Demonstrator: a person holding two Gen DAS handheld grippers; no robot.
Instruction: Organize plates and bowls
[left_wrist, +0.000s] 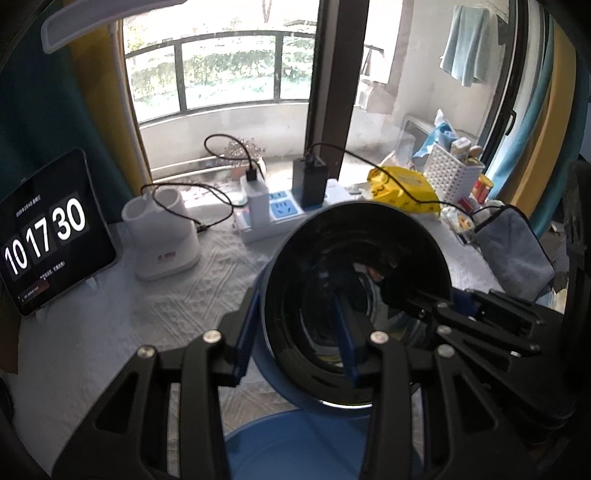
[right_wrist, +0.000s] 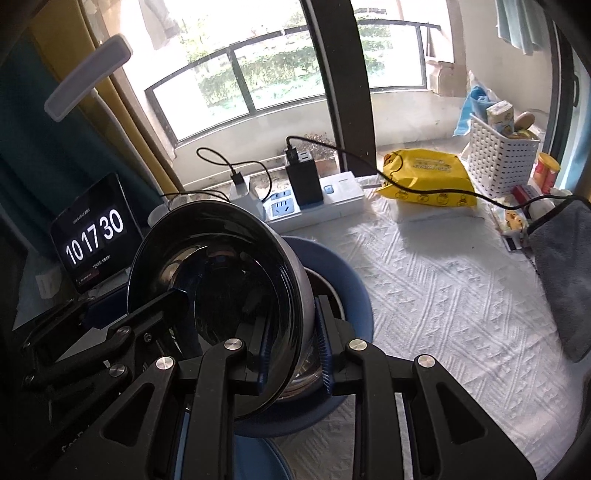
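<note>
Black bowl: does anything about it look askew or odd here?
Yes. The black bowl is tipped steeply on edge, gripped on opposite rims by the left tongs and right tongs, over the blue bowl.

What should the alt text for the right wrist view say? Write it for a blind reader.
The right gripper clamps the rim of a tilted, shiny black bowl, which the left gripper also holds from the left, above a blue plate on a white textured tablecloth. Behind are a tablet clock reading 10 17 30, a white power strip and a yellow bag.
</note>
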